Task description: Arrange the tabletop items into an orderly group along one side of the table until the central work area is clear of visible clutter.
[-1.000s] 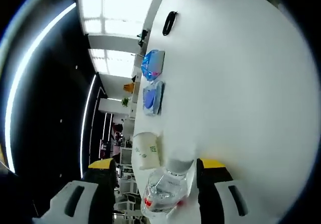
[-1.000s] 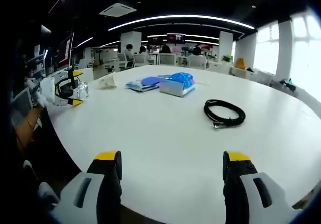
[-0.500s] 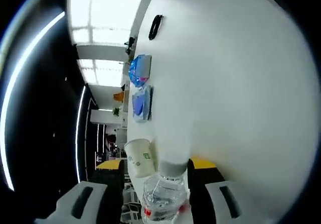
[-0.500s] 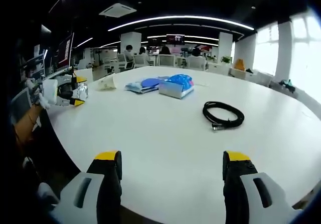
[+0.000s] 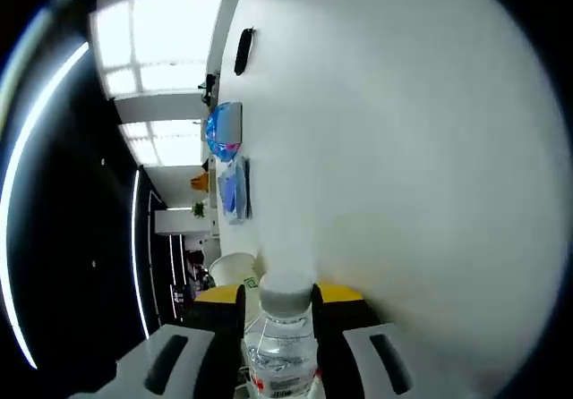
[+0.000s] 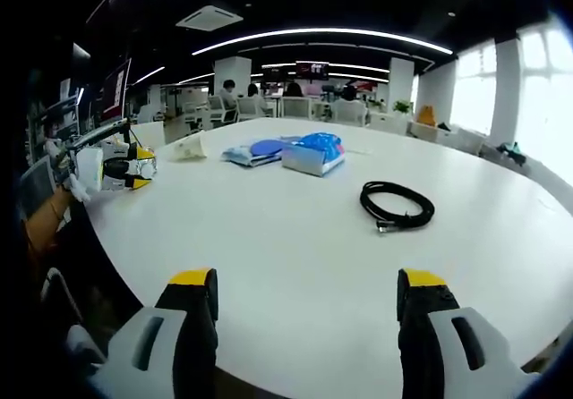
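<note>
Closing my left gripper [image 5: 277, 350] over the last second, I now pinch the water bottle [image 5: 283, 354] at the table [image 5: 430, 148] edge, ready to relocate; my right gripper [image 6: 304, 327] hovers spread above bare tabletop.

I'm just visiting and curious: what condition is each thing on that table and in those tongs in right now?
Left tongs: shut on the water bottle.
Water bottle: capped, gripped between the jaws.
Right tongs: open, holding nothing.
Black cable: coiled, lying flat.
Paper cup: lying on its side.
Blue packet: resting on the table.
</note>
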The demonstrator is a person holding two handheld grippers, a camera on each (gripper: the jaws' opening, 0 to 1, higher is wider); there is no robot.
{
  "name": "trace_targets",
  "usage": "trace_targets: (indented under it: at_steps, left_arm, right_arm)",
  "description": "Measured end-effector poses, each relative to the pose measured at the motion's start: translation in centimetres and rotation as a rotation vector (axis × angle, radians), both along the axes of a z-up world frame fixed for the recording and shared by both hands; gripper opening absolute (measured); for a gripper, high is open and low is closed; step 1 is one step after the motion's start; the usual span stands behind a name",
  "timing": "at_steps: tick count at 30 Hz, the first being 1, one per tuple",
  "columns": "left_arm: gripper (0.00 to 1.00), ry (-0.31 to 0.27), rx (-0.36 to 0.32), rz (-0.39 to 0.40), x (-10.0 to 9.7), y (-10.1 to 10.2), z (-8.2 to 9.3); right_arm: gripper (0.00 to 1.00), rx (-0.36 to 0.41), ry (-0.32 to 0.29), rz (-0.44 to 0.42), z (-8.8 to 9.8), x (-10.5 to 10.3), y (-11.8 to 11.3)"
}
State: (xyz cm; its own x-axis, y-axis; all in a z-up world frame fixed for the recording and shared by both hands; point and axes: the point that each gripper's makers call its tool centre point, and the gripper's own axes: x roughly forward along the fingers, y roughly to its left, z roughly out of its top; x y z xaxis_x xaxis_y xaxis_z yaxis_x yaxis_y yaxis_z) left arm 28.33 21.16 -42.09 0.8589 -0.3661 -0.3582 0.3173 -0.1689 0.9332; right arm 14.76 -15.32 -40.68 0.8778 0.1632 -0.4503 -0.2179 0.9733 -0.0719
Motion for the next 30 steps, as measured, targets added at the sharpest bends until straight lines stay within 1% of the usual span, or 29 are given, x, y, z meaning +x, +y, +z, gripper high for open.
trace_targets:
  at_steps: [4,7,8,9,10,21,24,27,30]
  left_arm:
    - [0.28,0.003,0.026,-0.015,0.06,-0.04,-0.07]
    - [0.25,0.015,0.048,-0.027,0.01,-0.11,-0.32]
    - [0.22,0.023,0.054,-0.027,-0.04,-0.08,-0.46]
    - [0.22,0.029,0.059,-0.028,-0.07,-0.07,-0.64]
    - [0.22,0.022,0.061,-0.031,-0.09,-0.1,-0.57]
    - [0.22,0.047,0.058,-0.025,-0.06,-0.06,-0.62]
    - [0.21,0.065,0.047,-0.008,0.0,-0.14,-0.55]
    - [0.21,0.064,0.056,-0.002,-0.01,-0.08,-0.61]
    - [0.21,0.07,0.05,-0.01,0.23,0.06,-0.62]
  right_arm:
    - [0.79,-0.001,0.002,0.0,-0.07,0.0,0.0]
    - [0.79,0.001,0.0,0.002,-0.05,0.04,0.05]
    - [0.79,-0.001,0.002,0.003,-0.07,0.03,0.07]
    - [0.79,-0.002,0.002,0.005,-0.09,0.03,0.09]
    - [0.79,-0.003,0.004,0.006,-0.13,0.02,0.12]
    - [0.78,-0.003,0.005,0.0,-0.18,-0.04,-0.08]
    - [0.78,-0.004,0.007,0.0,-0.26,-0.1,-0.09]
    - [0.78,-0.008,0.012,0.0,-0.36,-0.15,-0.11]
    - [0.78,-0.004,0.01,-0.003,-0.35,-0.14,-0.16]
